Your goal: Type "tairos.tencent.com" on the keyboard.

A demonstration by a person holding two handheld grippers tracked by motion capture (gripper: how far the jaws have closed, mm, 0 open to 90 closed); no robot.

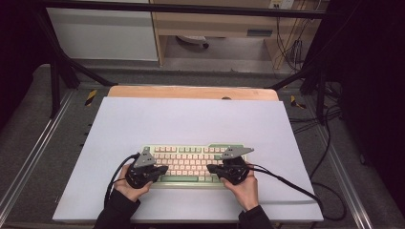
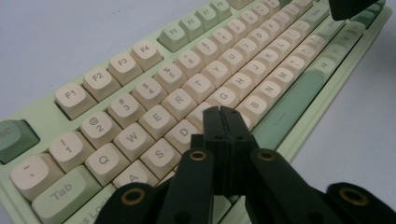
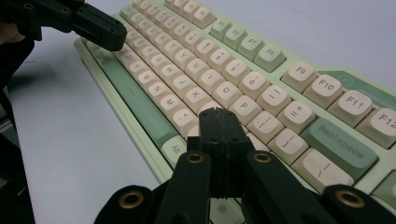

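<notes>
Fingers on both grippers were pressed together, nothing pinched between them. Left gripper (image 2: 223, 112) had its closed tip low over the keyboard (image 2: 196, 84), around the D/F/G part of the home row; contact with a keycap could not be told. Right gripper (image 3: 218, 113) sat the same way at the other end, closed tip over the keys just below P and right of L, near the Alt key (image 3: 176, 148); contact there was also unclear.

In the high view the left gripper (image 1: 162, 169) and right gripper (image 1: 211, 168) pointed inward toward each other across the lower key rows, each held in a hand (image 1: 130, 187) coming in from the bottom edge, with black cables trailing back.

Keyboard (image 1: 191, 164) was pale green with cream keycaps and green modifiers and spacebar. It lay flat on a white sheet (image 1: 191, 119), toward the near side, roughly centred left to right. Sheet covered a wooden table (image 1: 191, 92) whose far edge showed beyond it.
</notes>
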